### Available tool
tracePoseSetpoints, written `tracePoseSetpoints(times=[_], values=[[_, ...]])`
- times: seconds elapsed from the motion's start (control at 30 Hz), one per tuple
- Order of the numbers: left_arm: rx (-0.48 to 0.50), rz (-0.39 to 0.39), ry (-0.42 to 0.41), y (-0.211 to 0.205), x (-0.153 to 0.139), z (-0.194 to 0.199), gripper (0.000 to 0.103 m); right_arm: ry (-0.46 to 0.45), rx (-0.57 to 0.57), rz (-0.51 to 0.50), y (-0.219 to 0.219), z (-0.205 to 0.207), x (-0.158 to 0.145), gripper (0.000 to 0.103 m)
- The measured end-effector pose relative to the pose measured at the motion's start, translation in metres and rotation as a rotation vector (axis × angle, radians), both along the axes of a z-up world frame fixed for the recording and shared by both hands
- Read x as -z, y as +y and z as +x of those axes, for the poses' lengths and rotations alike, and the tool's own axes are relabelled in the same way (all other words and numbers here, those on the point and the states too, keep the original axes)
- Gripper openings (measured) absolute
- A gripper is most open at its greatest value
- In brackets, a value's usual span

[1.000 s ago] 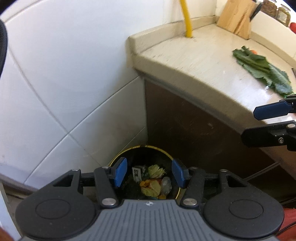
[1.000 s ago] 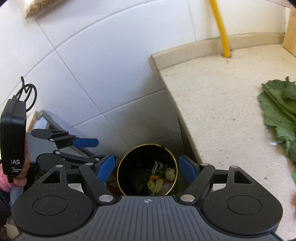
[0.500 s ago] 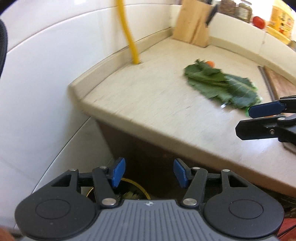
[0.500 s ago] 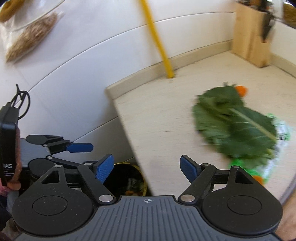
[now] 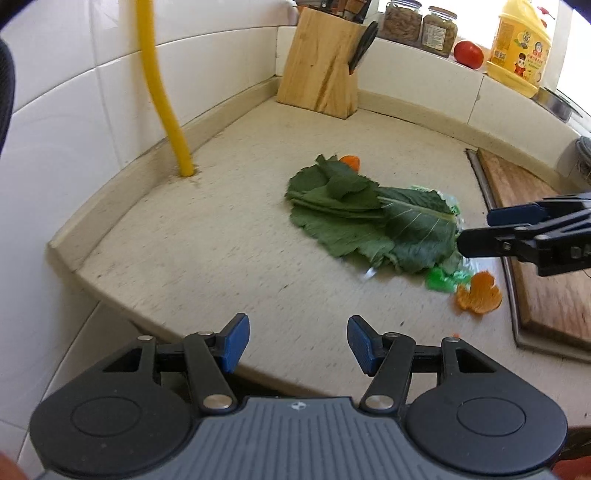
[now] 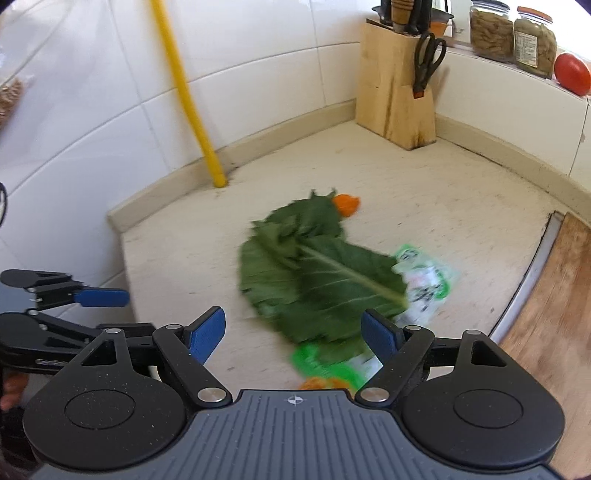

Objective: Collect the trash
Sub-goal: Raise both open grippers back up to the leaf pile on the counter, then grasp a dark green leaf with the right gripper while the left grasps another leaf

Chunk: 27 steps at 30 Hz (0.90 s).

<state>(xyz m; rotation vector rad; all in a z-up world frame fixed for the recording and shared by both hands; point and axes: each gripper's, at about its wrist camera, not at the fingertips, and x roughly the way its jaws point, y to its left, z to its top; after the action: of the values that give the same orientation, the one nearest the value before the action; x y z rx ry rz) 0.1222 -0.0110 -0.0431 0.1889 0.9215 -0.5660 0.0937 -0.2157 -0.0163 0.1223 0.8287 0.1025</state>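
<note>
Flat on the counter [image 5: 207, 236], leaf [image 6: 314, 280] – stem toward wrapper [image 6: 424, 280] – both tongs [image 5: 297, 343] [image 6: 293, 334] spread, empty.

knife block [image 5: 320, 70] | two jars [image 5: 419, 24] | tomato [image 5: 468, 54] | yellow bottle [image 5: 519, 46]

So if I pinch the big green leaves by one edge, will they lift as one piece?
Probably not. The large dark green leaves lie flat and thin, so they will likely droop. They look like several loose overlapping layers, so some may slide off. The green plastic wrapper partly beneath may drag along.
</note>
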Motion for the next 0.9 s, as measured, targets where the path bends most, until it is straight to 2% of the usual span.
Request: tracePoseSetpoints(times=[0.2,0.4,0.47,0.53,0.67,0.8,0.9], values=[[-0.022,-0.018,0.023,-0.012,0.002,0.011,0.056,0.003,-0.052,-0.05,-0.009,0.033,0.006,0.086],[-0.067,-0.03,0.041,-0.02,0.003,0.018,0.056,0.032,-0.161,-0.094,-0.006,0.073,0.025,0.082],[-0.083,-0.031,0.045,-0.022,0.003,0.019,0.056,0.046,-0.211,-0.12,-0.003,0.083,0.032,0.07],[-0.103,-0.033,0.05,-0.023,0.003,0.019,0.056,0.077,-0.242,-0.13,-0.002,0.09,0.036,0.043],[-0.13,-0.037,0.061,-0.026,0.004,0.019,0.056,0.121,-0.265,-0.015,-0.02,0.098,0.032,0.034],[-0.134,-0.034,0.072,-0.032,0.005,0.021,0.056,0.129,-0.239,0.122,-0.042,0.102,0.023,0.02],[-0.118,-0.031,0.071,-0.038,0.004,0.02,0.056,0.13,-0.204,0.291,-0.061,0.104,0.019,0.017]])
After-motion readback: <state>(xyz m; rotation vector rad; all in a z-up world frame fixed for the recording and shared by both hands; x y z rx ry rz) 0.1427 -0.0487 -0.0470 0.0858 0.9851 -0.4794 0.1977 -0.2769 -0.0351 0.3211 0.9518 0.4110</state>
